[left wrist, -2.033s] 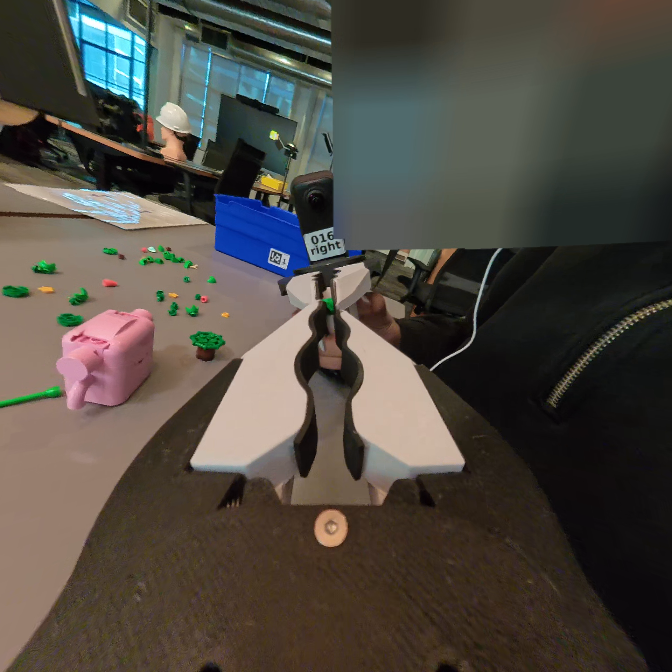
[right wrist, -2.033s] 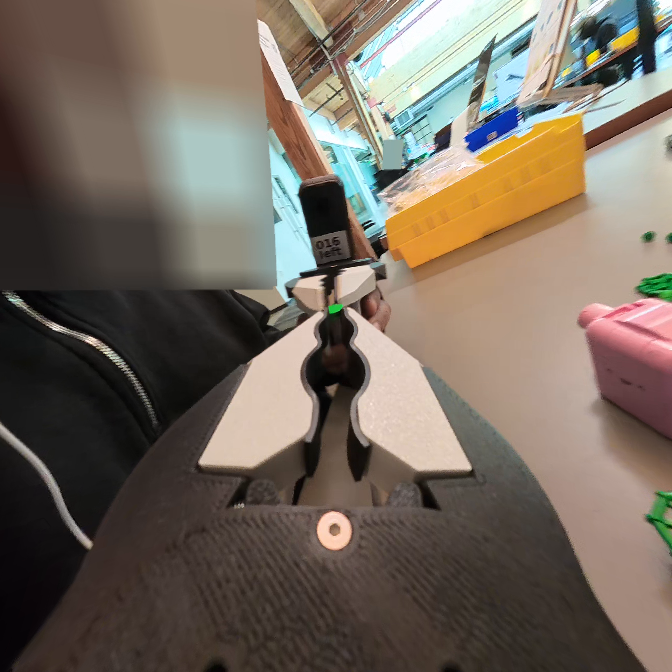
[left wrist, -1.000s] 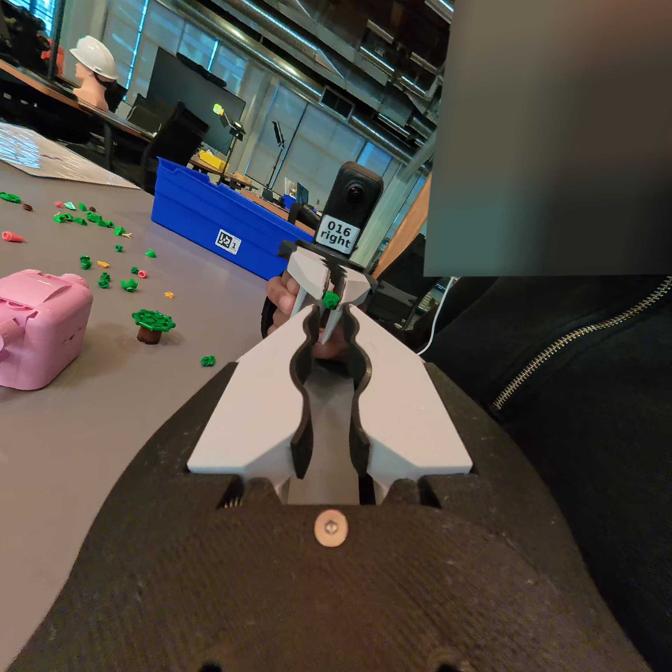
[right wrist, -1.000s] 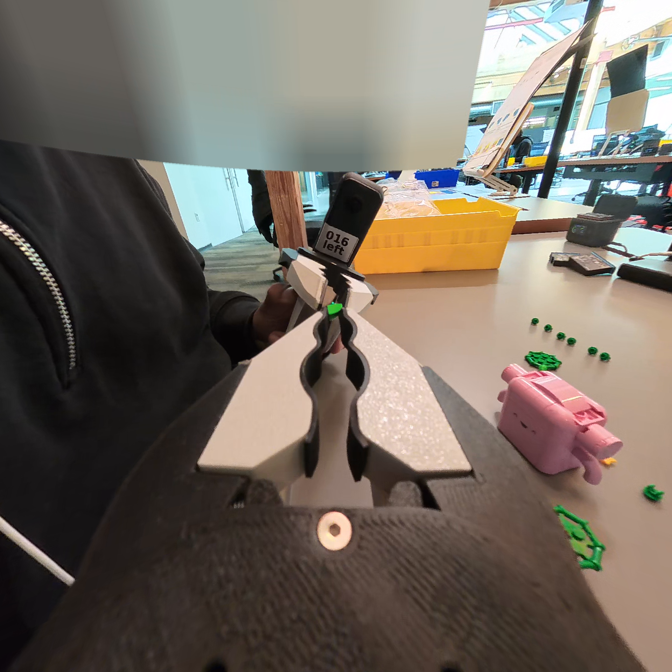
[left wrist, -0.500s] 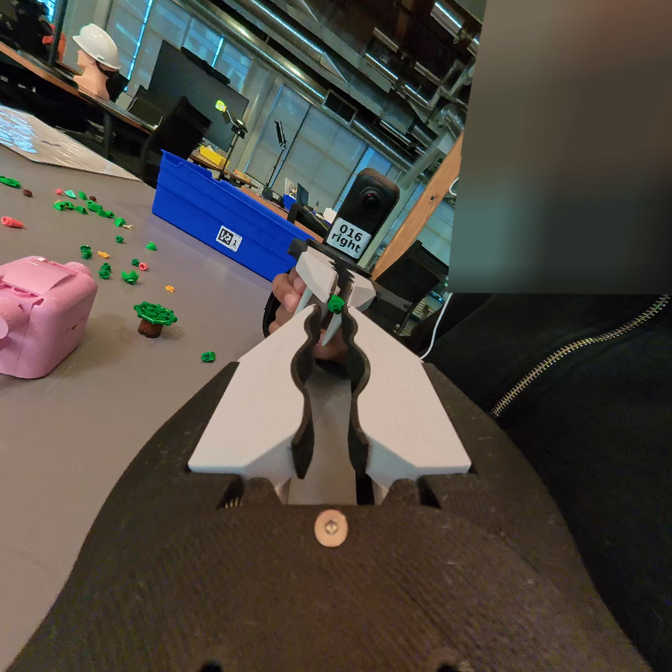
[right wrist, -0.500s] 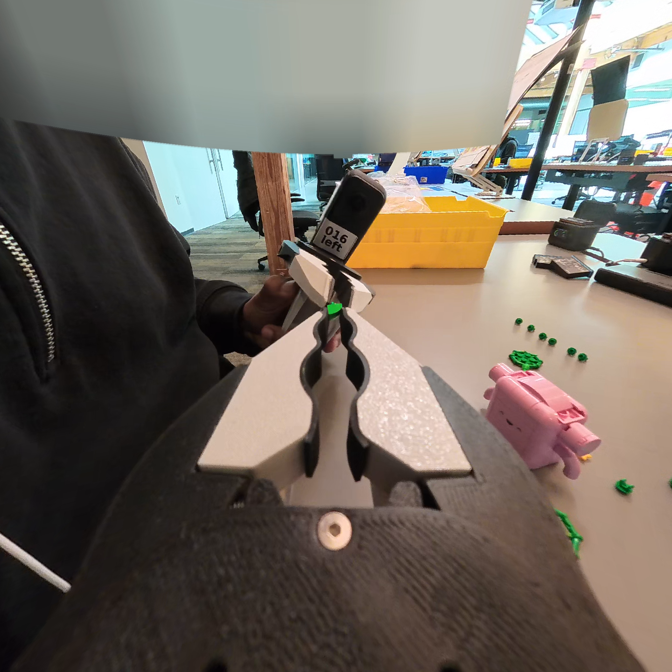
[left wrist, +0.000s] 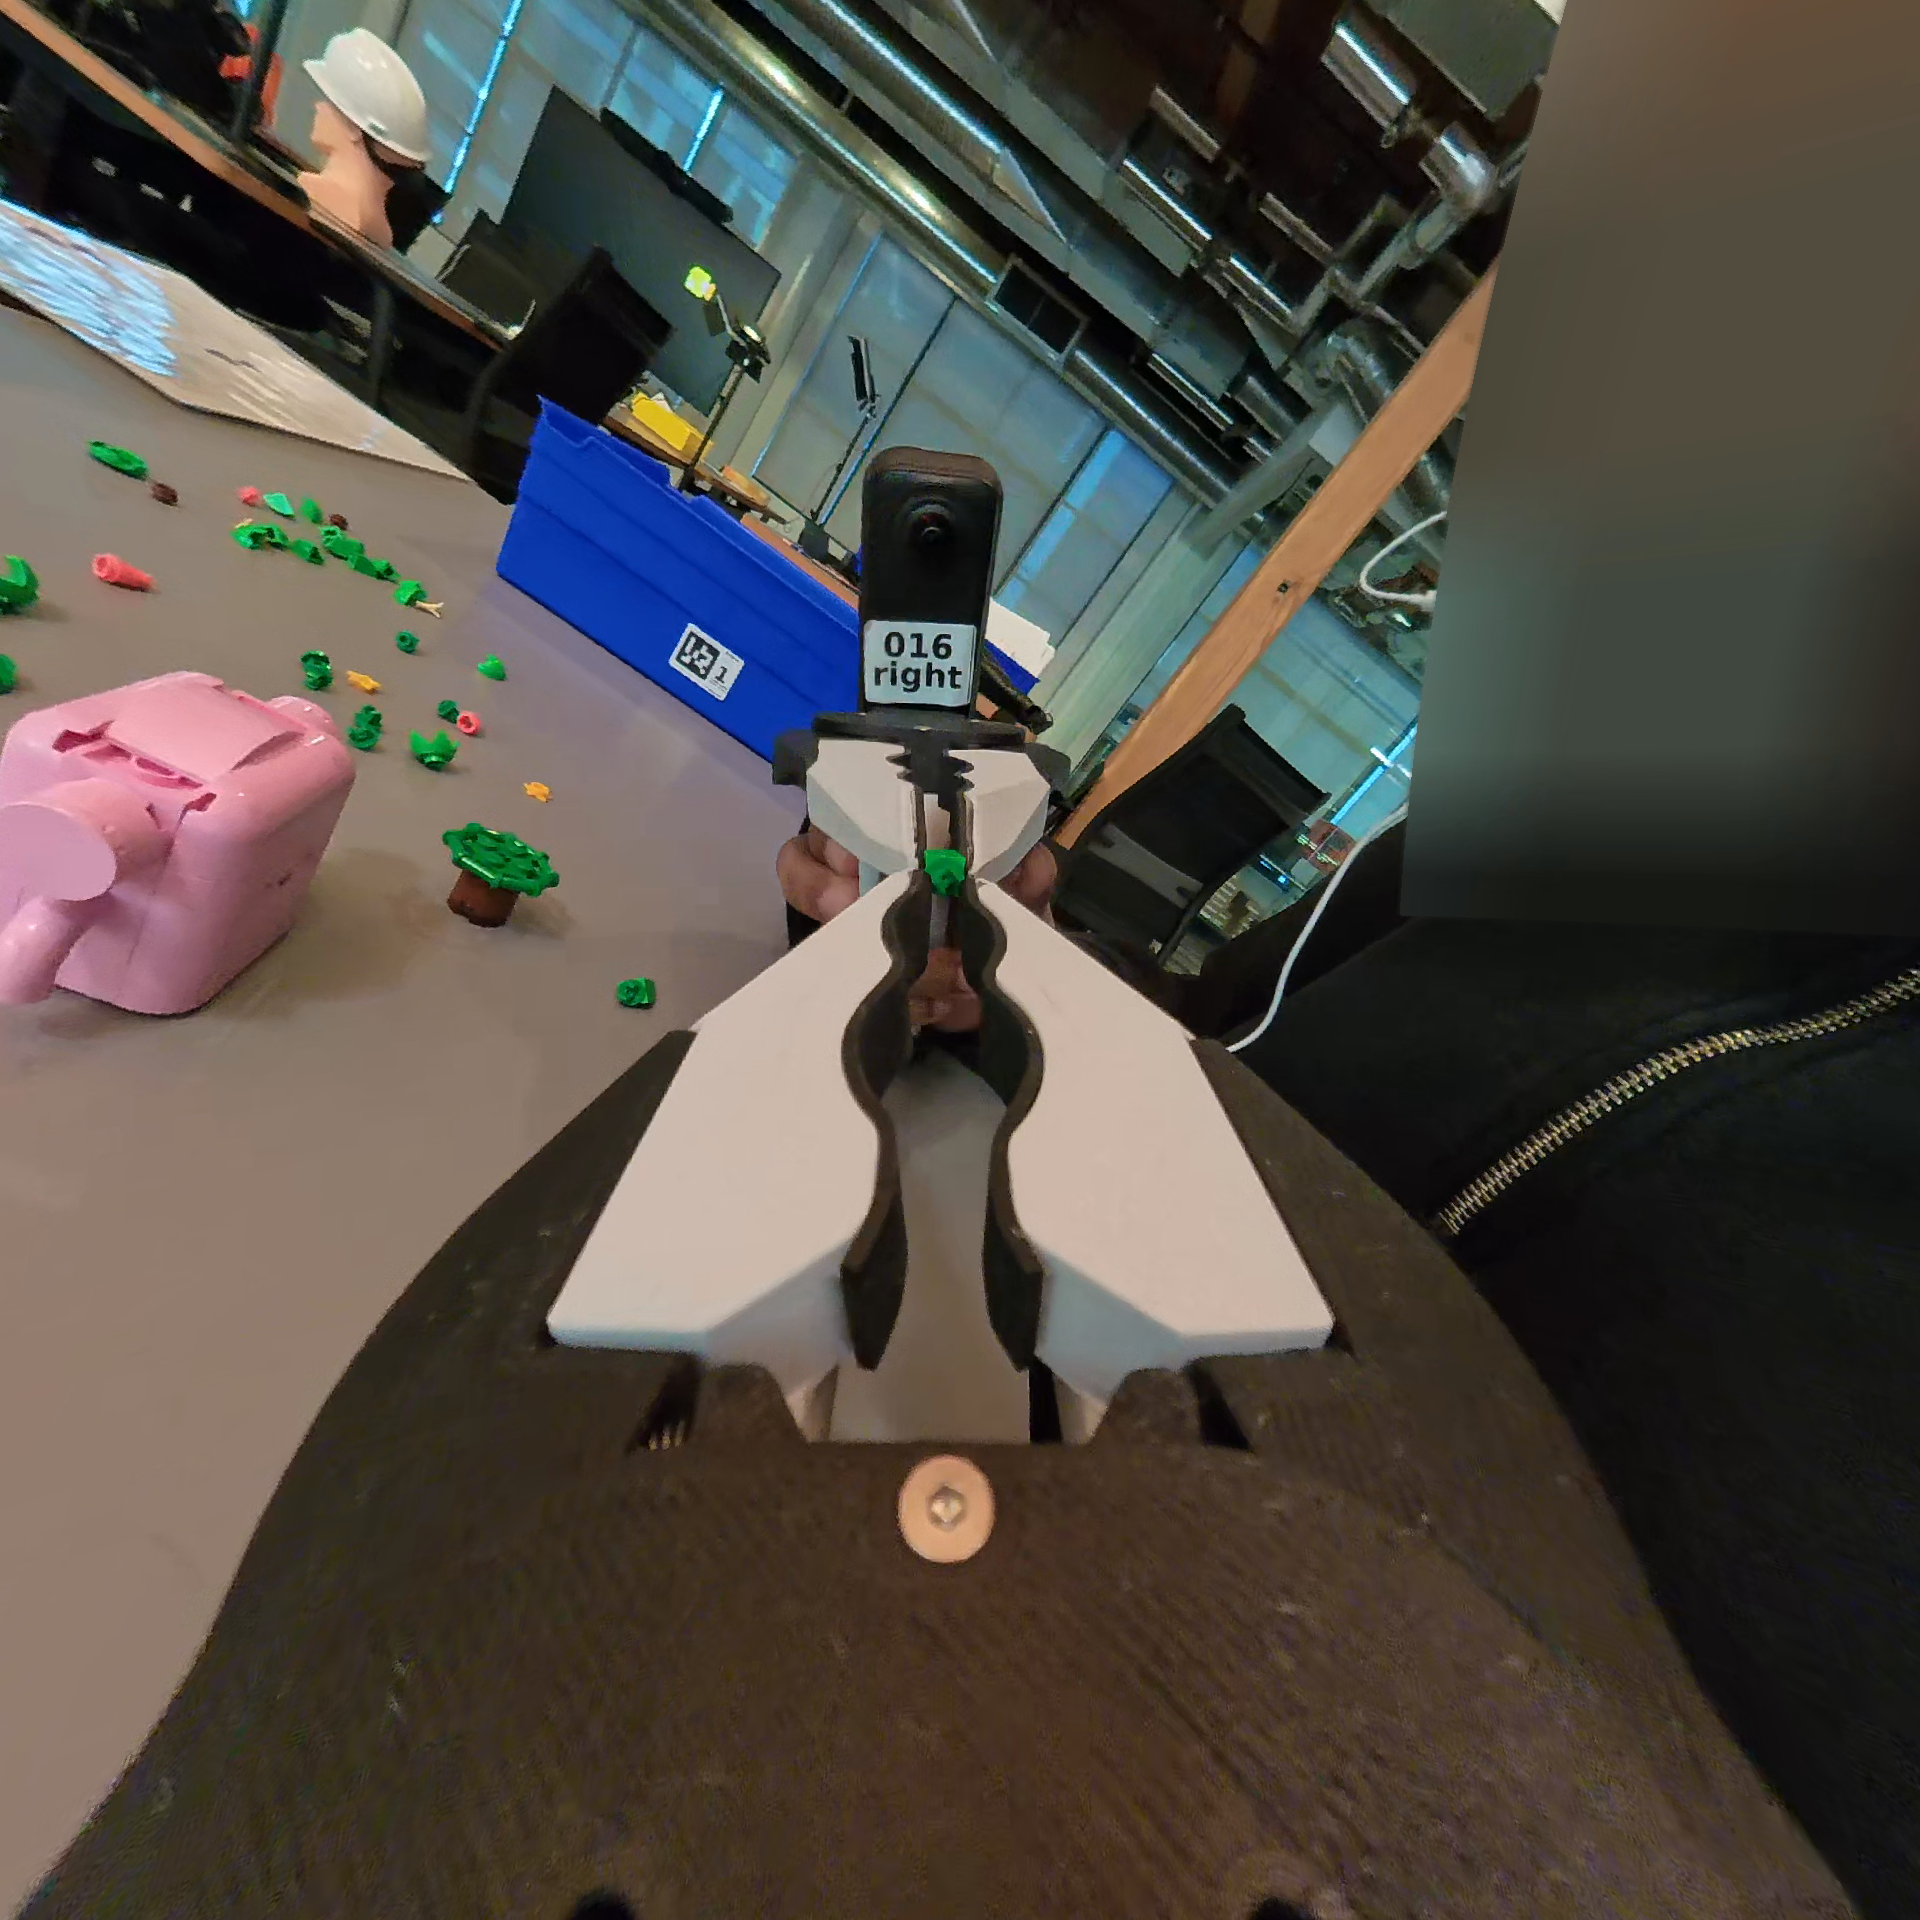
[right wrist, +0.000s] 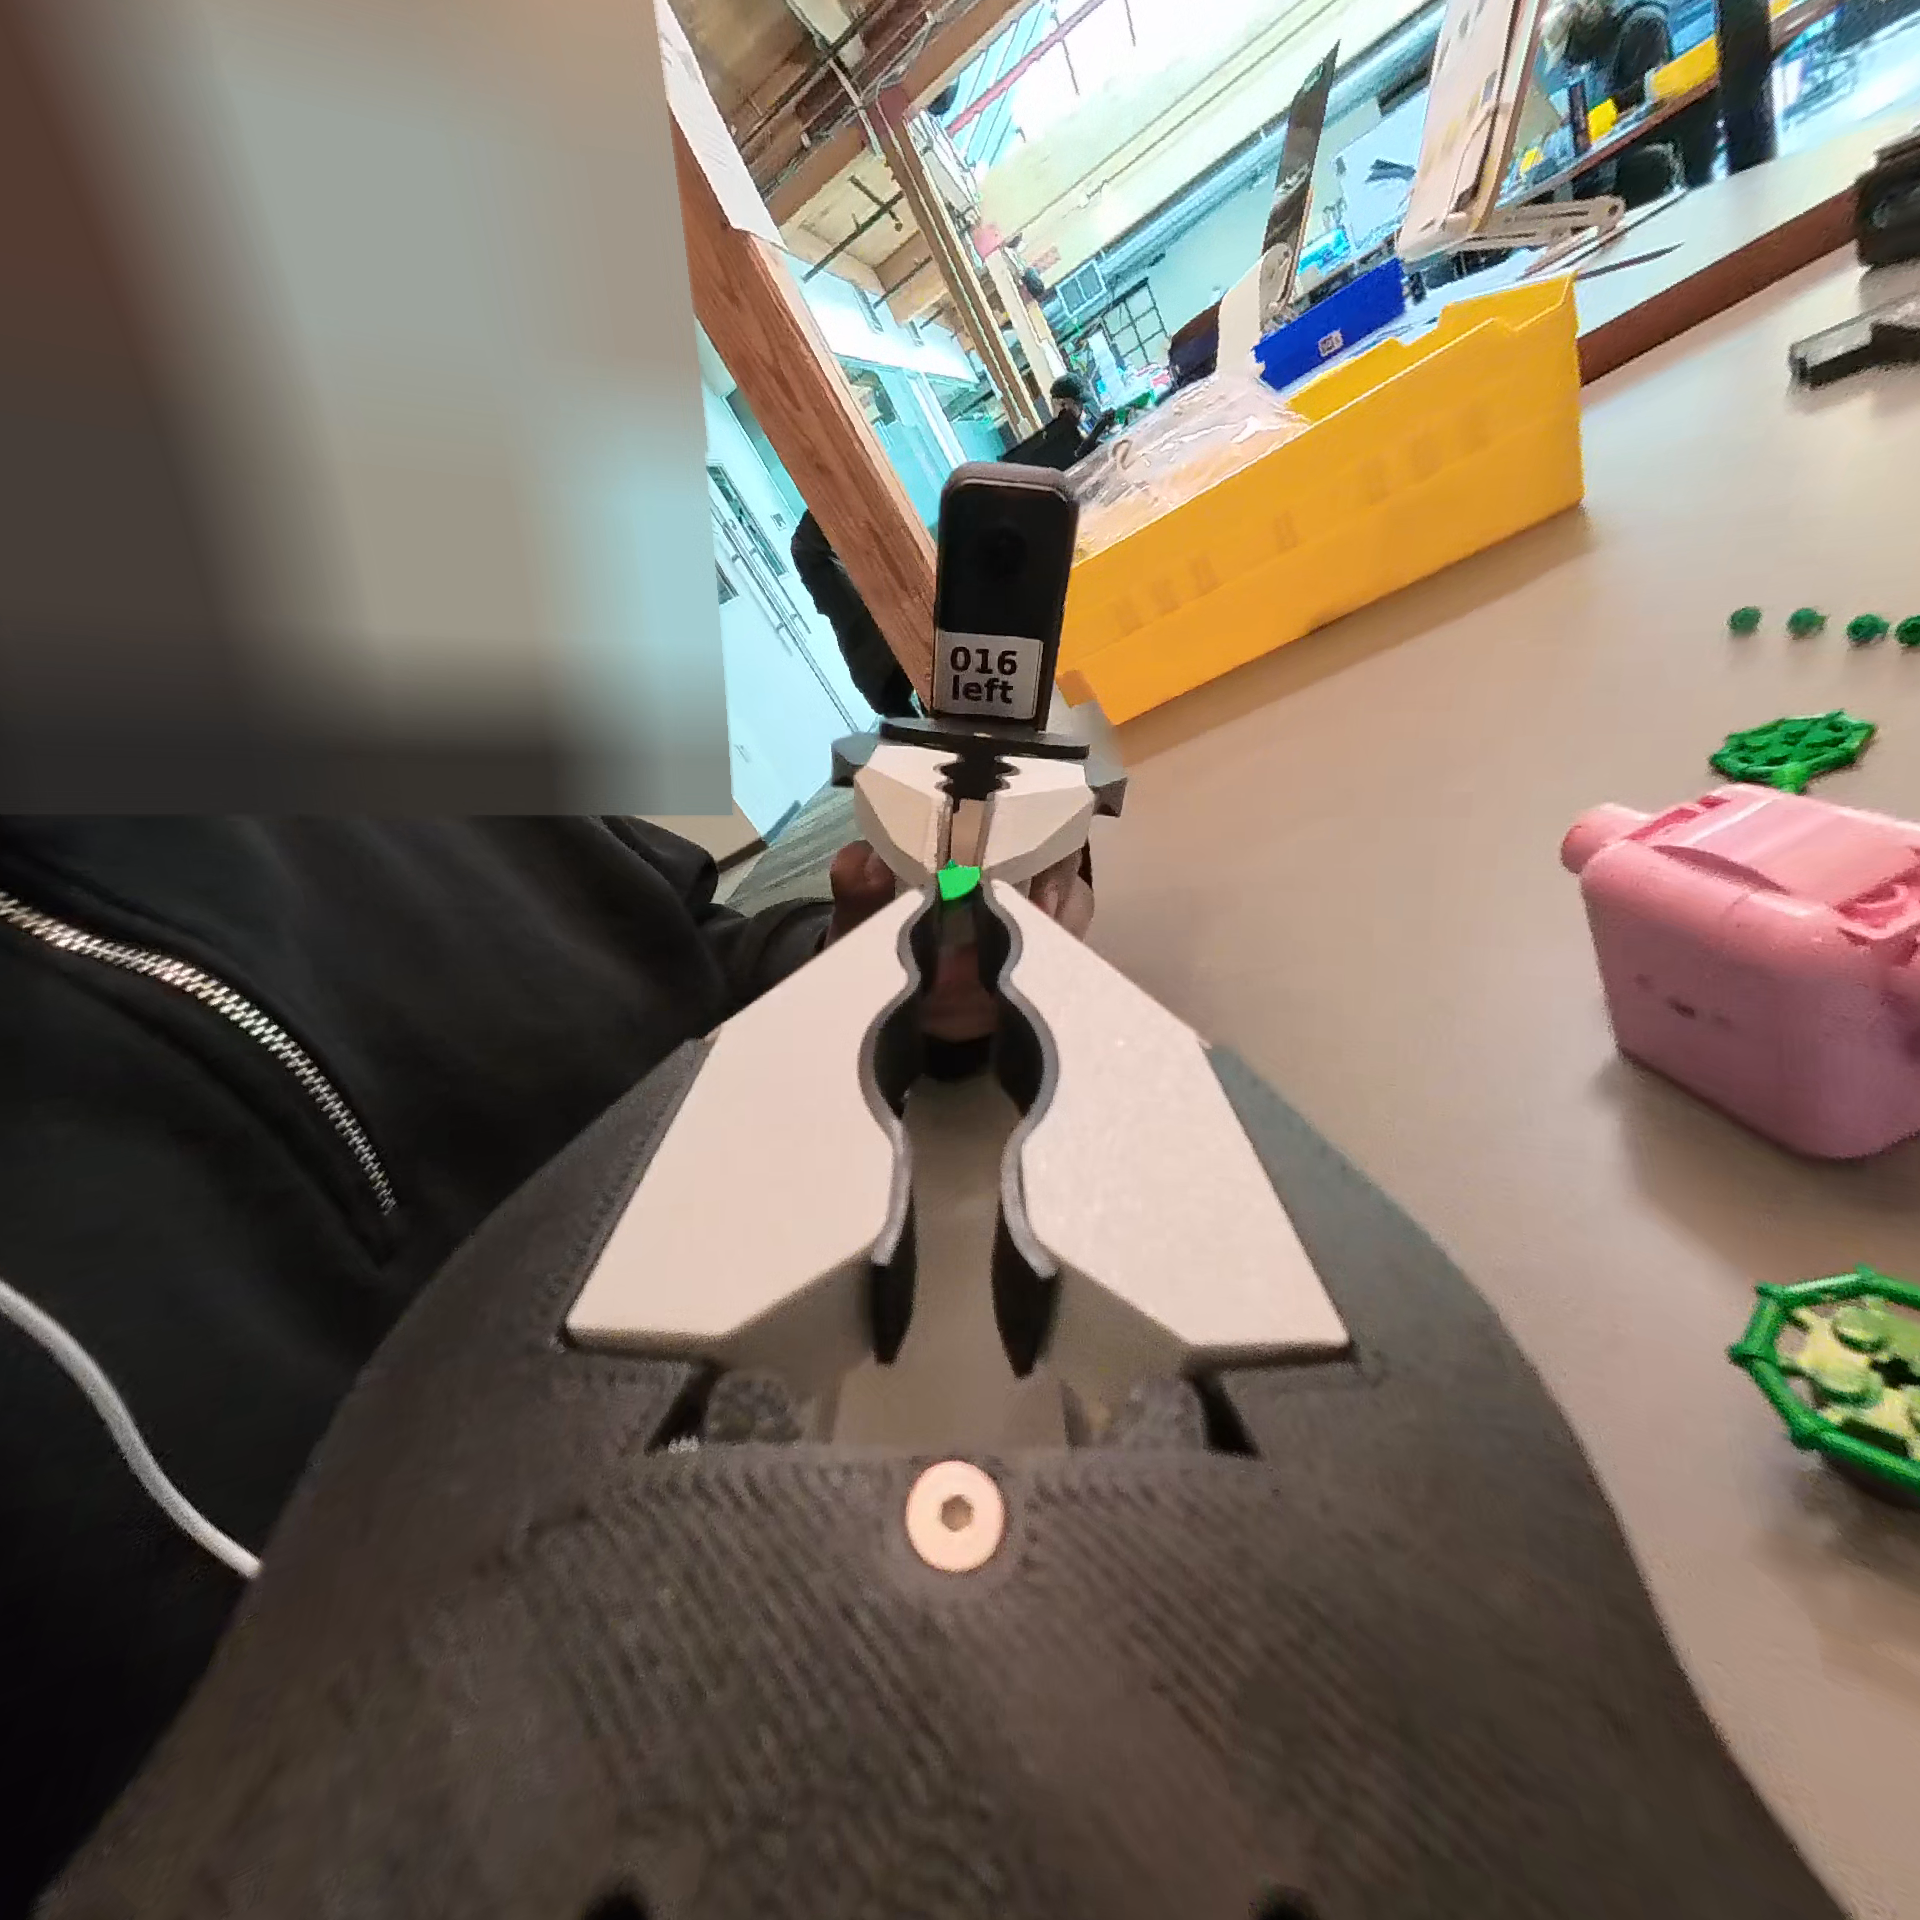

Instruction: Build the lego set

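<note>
Facing tip to tip, the left gripper [left wrist: 940,883] and right gripper [right wrist: 956,896] both apparently pinched one tiny green lego piece [left wrist: 943,869] (mid-air); any twist risked flicking it away.

Bright, even indoor daylight. Left view: light from windows [left wrist: 935,343] far back, soft shadows on tabletop [left wrist: 260,1143] beside pink model [left wrist: 177,831] and small tree [left wrist: 497,868]. Right view: overexposed upper background, slight motion blur on pink model [right wrist: 1756,966] and green wheel [right wrist: 1839,1371]. Strong fisheye bend at edges in both. Sharp near centre, soft at bottom. Large smeared patches top corners.
</note>
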A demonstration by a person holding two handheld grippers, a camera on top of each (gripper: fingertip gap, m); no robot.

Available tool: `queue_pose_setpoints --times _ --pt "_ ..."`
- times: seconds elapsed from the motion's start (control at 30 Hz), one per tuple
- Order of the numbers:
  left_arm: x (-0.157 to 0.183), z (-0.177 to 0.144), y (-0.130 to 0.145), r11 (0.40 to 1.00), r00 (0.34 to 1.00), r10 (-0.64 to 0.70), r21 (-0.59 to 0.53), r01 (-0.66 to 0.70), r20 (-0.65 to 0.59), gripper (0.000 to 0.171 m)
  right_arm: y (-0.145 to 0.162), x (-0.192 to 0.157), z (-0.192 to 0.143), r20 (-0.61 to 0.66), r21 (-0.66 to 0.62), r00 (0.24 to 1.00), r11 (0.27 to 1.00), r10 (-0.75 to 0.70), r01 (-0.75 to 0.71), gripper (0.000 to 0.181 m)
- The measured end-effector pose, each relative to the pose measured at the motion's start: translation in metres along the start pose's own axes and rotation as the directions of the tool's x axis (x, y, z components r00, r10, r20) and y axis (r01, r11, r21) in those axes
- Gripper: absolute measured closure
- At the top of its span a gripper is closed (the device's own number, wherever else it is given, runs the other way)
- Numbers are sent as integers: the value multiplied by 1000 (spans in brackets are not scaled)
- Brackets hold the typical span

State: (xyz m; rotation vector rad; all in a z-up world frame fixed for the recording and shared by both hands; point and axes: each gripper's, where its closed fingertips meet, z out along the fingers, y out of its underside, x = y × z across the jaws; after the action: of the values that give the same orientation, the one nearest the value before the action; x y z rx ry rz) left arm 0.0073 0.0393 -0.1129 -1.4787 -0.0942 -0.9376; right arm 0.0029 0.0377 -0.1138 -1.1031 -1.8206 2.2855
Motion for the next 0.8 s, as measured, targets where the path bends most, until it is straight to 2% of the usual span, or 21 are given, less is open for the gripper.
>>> queue_pose_setpoints --times 0.27,0.4,0.57,0.8 --pt "-3 0 1 1000 999 24 -14 -23 33 170 8 4 2 14 -36 992 992 124 -123 178" --pt "-4 -5 2 990 989 126 -68 -121 77 170 9 5 1 16 -40 989 988 150 -149 178" --pt "-9 -13 5 940 937 320 -167 -297 137 168 10 7 1 23 -49 980 979 199 -198 177" --pt "-7 -7 13 914 922 369 -224 -338 118 170 12 4 0 61 -57 960 961 274 -270 177"
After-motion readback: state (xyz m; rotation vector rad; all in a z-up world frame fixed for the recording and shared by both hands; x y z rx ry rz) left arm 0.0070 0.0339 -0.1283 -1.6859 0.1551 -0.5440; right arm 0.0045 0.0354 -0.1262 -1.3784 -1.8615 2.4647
